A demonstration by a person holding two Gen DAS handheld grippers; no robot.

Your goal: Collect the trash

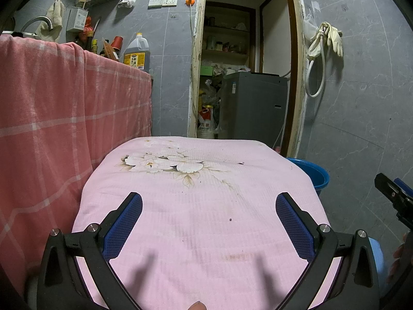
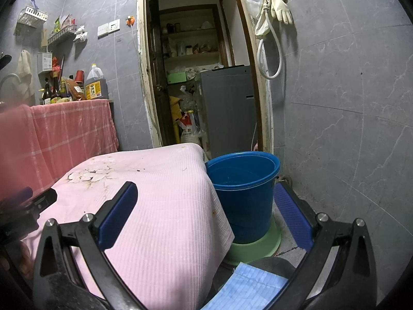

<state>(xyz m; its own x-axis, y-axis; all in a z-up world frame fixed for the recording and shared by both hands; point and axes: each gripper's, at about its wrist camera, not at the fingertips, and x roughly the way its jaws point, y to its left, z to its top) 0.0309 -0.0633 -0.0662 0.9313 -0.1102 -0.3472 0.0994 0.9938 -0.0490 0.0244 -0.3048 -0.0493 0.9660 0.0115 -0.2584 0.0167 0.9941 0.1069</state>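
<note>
Trash: dark crumbs [image 1: 230,219], perhaps, dot pink cloth [image 1: 206,206]; both tools spread, empty.

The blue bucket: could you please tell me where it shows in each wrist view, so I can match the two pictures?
Left wrist view: the blue bucket peeks out at right of centre, mostly hidden behind the far right corner of the pink cloth.
Right wrist view: the bucket stands in full view at centre, on a green base, right of the cloth.
Shared landmark: the rubber gloves hanging right of the doorway.
</note>
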